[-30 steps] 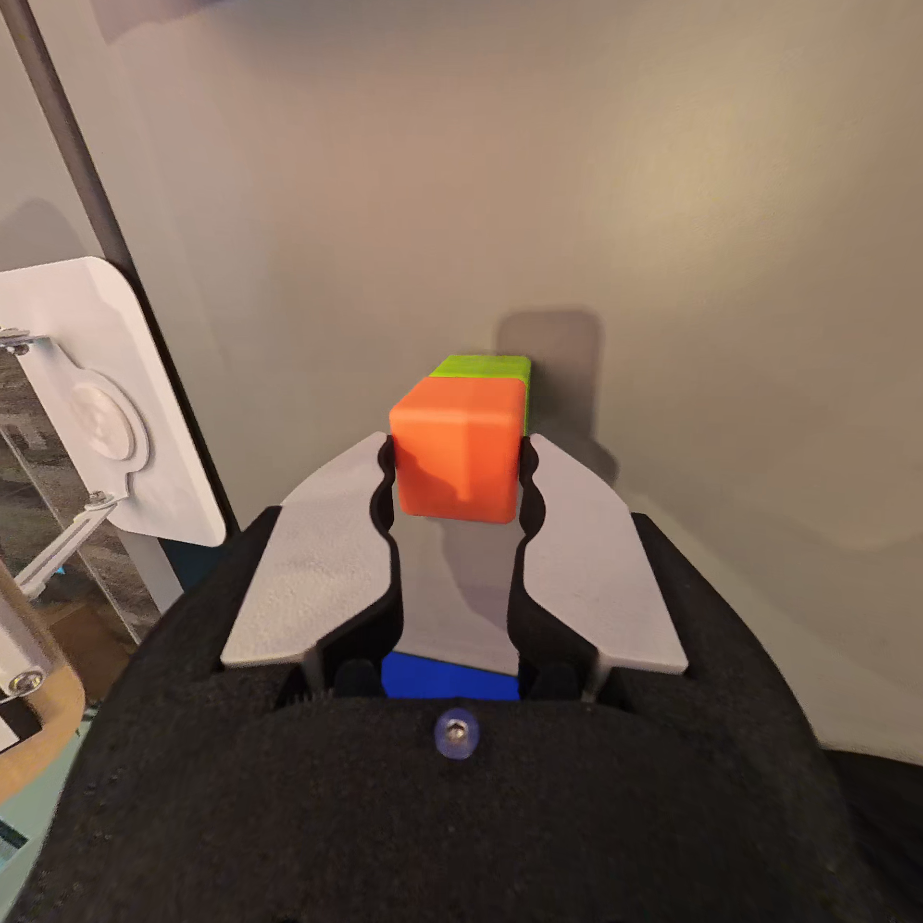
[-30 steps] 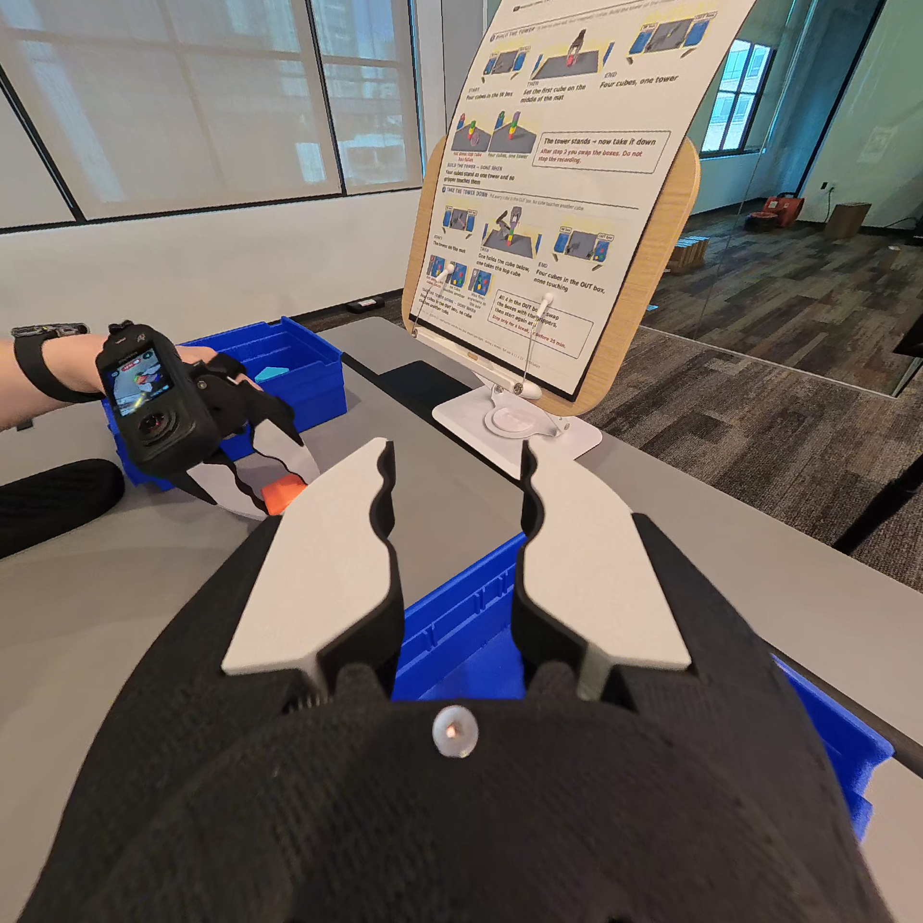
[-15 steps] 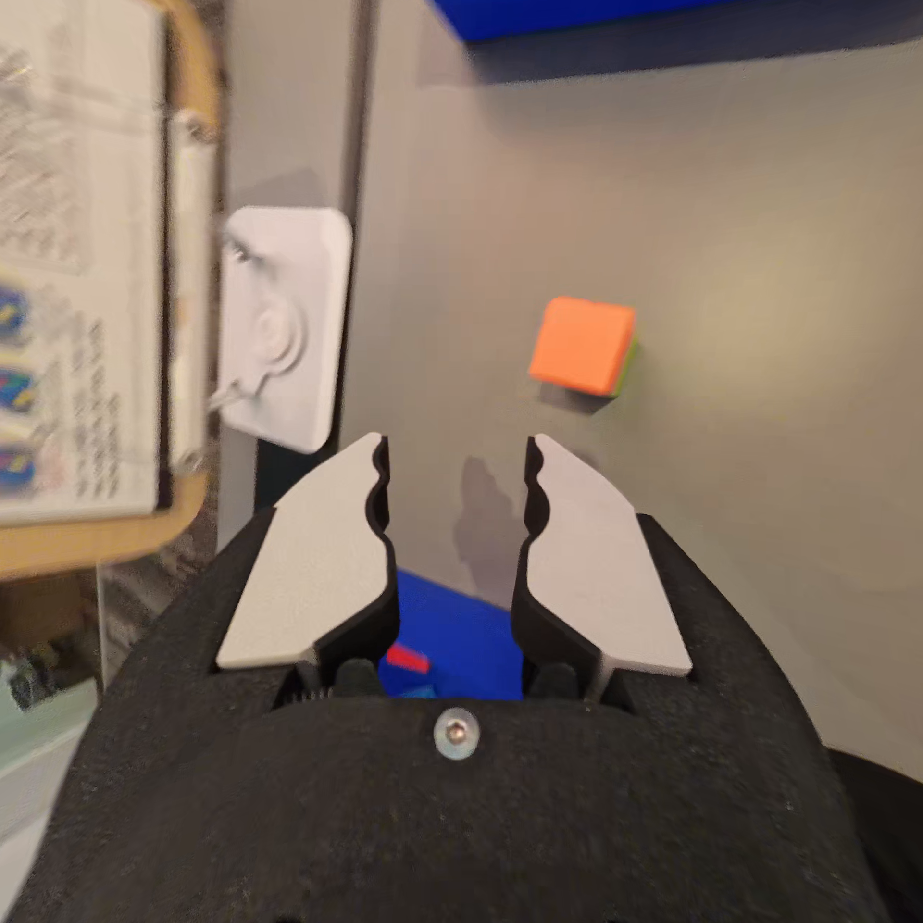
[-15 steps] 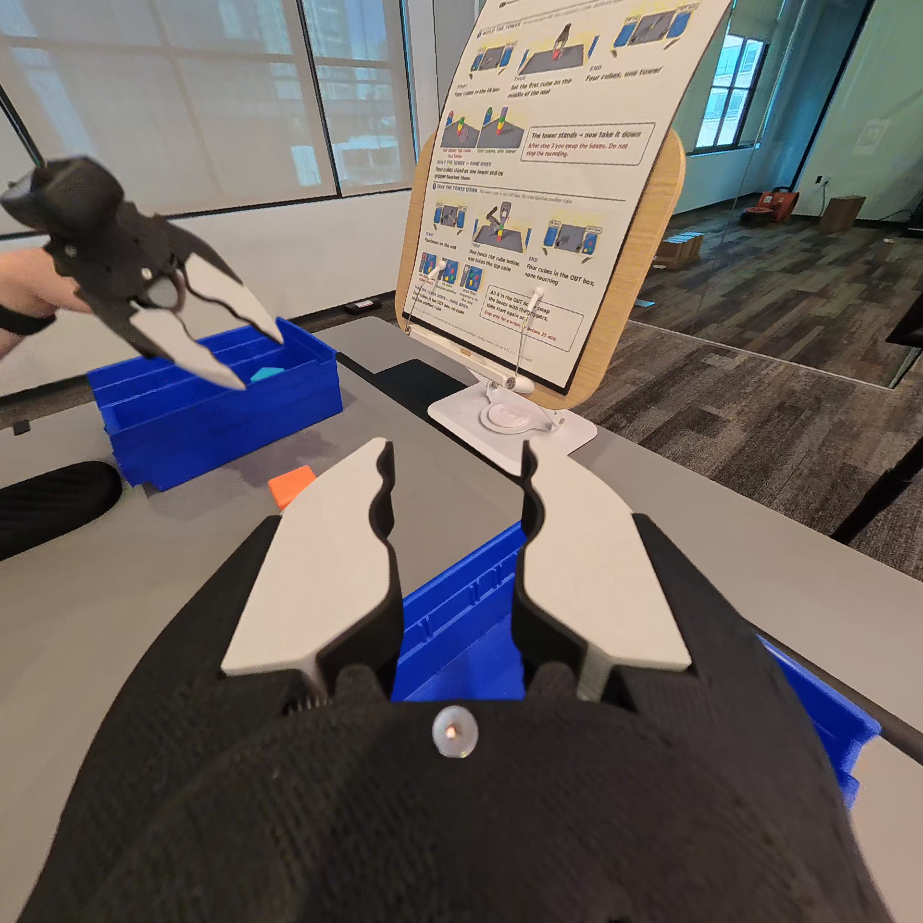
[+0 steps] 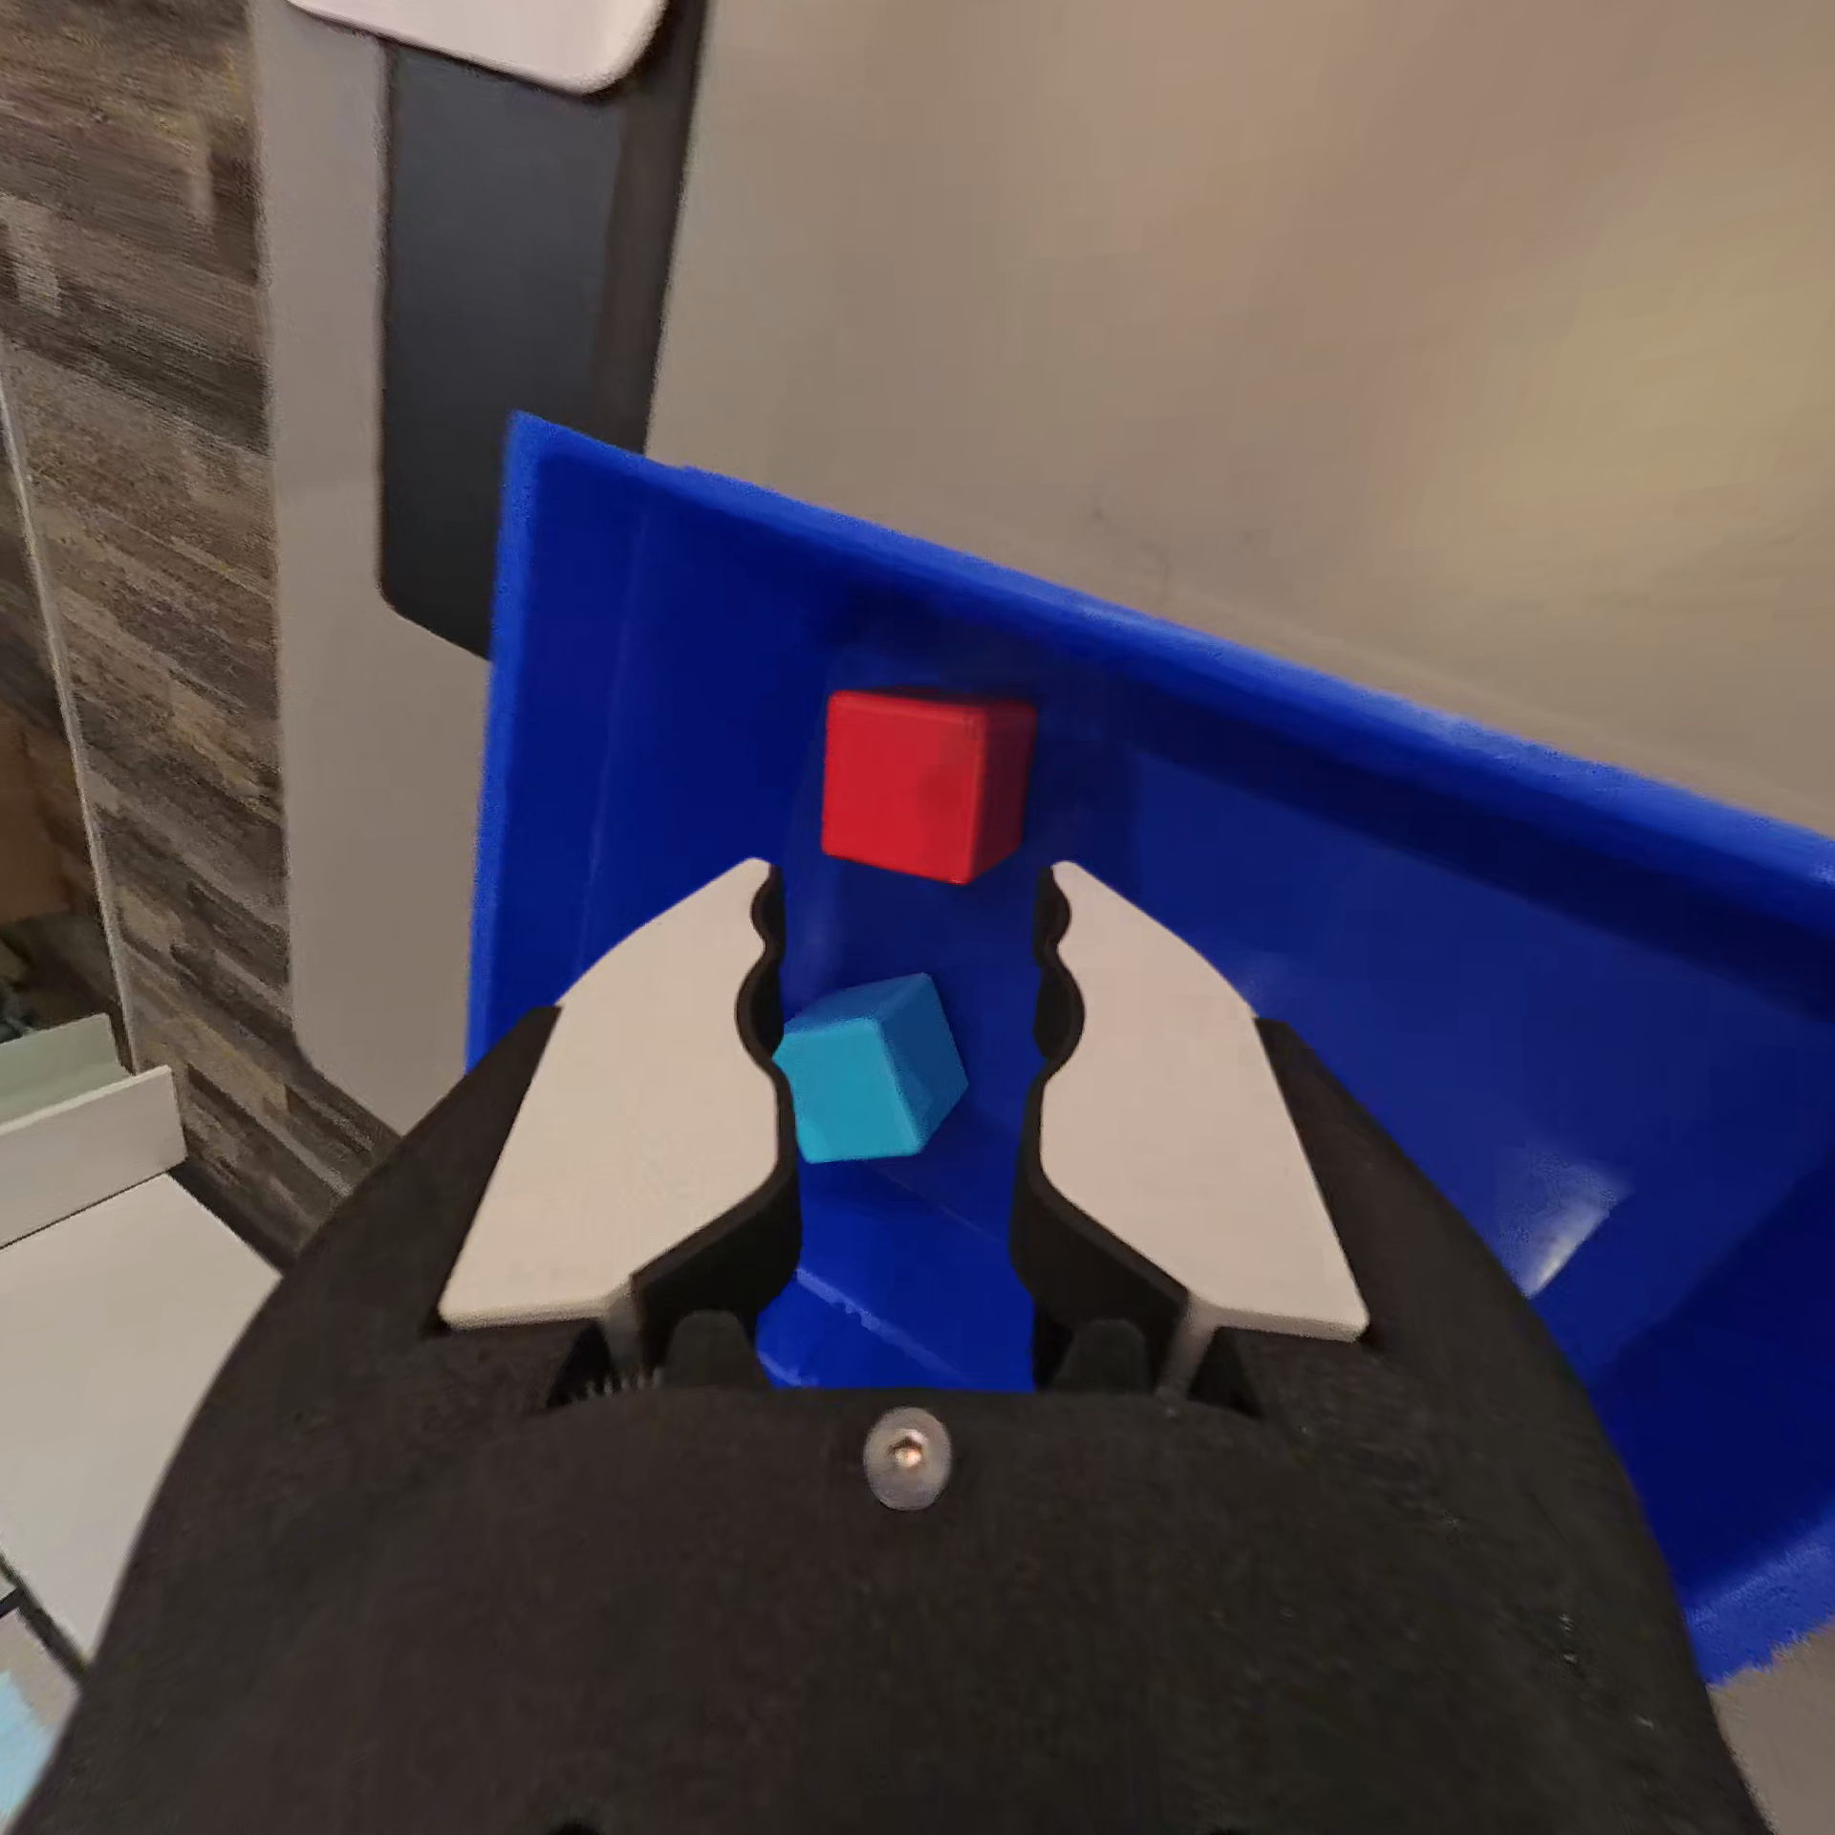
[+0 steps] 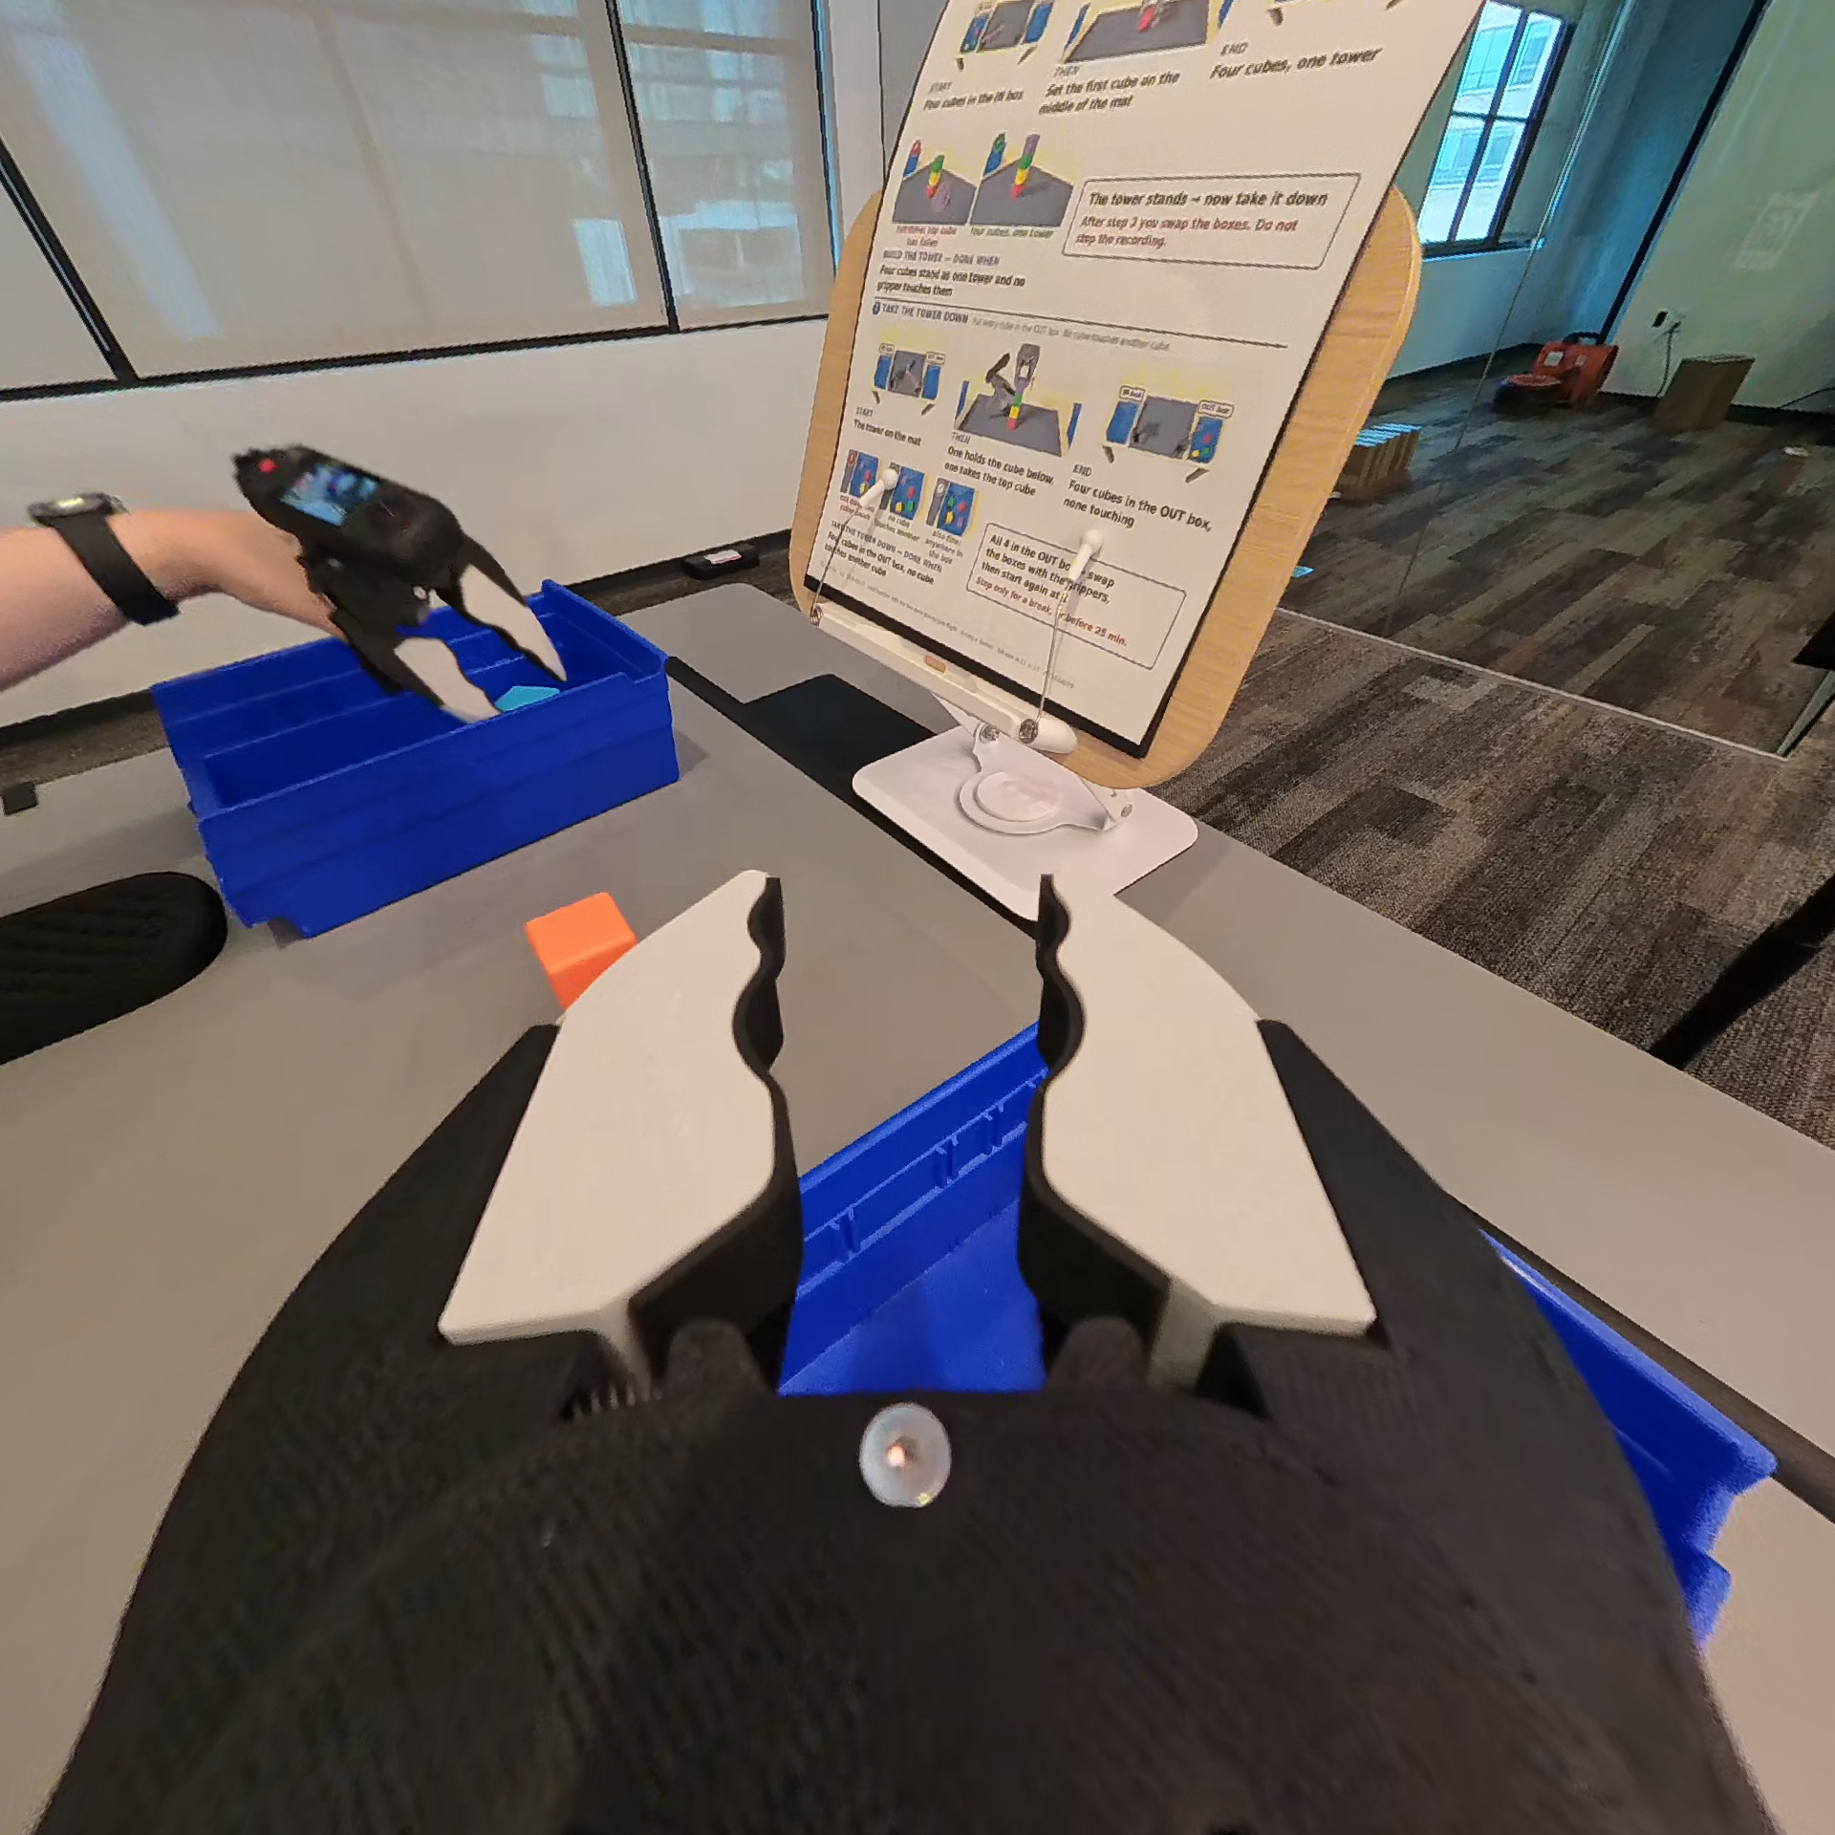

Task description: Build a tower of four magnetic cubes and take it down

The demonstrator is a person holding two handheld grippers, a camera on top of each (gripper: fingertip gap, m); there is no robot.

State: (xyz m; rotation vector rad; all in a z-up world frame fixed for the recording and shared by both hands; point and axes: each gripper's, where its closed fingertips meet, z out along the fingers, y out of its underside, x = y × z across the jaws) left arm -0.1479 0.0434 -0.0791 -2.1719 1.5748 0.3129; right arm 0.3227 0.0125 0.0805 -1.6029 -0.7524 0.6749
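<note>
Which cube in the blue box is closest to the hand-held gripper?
The light blue cube. It sits tilted between the open left hand-held gripper's fingers; the red cube lies beyond the fingertips.

The left wrist view looks steeply down, close, into the blue bin point(image 5: 1291, 894). The right wrist view faces level across the tabletop point(image 6: 298, 1142), farther back. Both share that bin.

**Open tongs poised over cubes in blue bin**

The left gripper point(image 5: 906, 899) hangs with its jaws spread above a blue bin point(image 5: 1390, 755) on a grey tabletop point(image 5: 1241, 298). A light-blue cube point(image 5: 869, 1072) lies tilted between the fingers, close to the left one. A red cube point(image 5: 923, 784) sits just beyond the fingertips. Neither cube is gripped, and the two lie apart.
</note>
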